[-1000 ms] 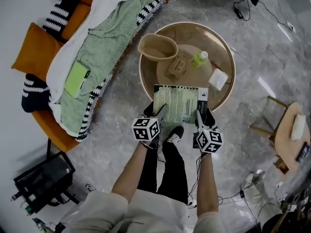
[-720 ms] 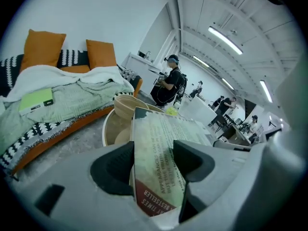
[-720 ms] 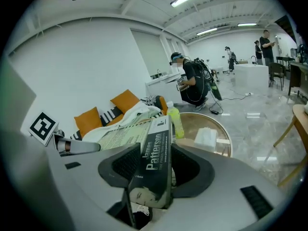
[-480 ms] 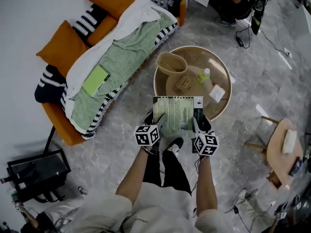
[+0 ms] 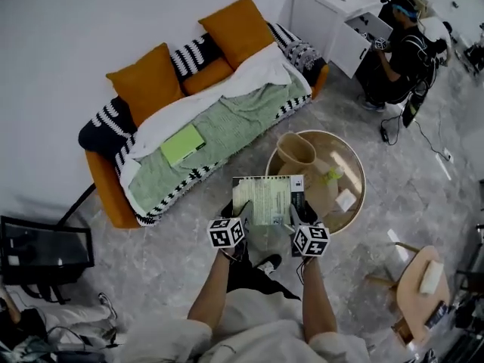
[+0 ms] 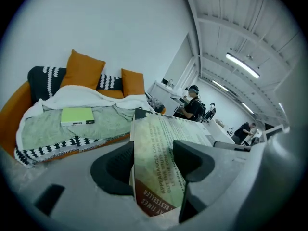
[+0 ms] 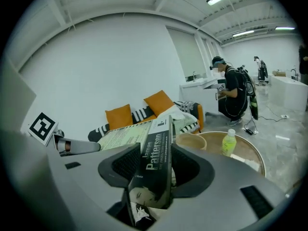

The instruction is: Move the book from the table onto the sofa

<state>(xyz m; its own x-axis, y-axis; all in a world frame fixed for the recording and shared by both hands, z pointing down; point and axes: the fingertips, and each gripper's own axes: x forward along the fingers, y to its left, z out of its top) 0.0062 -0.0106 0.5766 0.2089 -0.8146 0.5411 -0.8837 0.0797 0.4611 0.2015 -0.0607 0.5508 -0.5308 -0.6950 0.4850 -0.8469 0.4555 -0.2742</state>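
Book (image 5: 263, 200) gripped at two edges
Left gripper (image 5: 240, 209) and right gripper (image 5: 296, 212) each clamp one side; one green book (image 5: 182, 144) lies on sofa (image 5: 103, 191).

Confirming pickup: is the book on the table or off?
Off: left gripper and right gripper clamp the book in the air, near the table.

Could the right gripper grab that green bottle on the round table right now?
Probably not: the right gripper is clamped on the book, though nothing covers the bottle.
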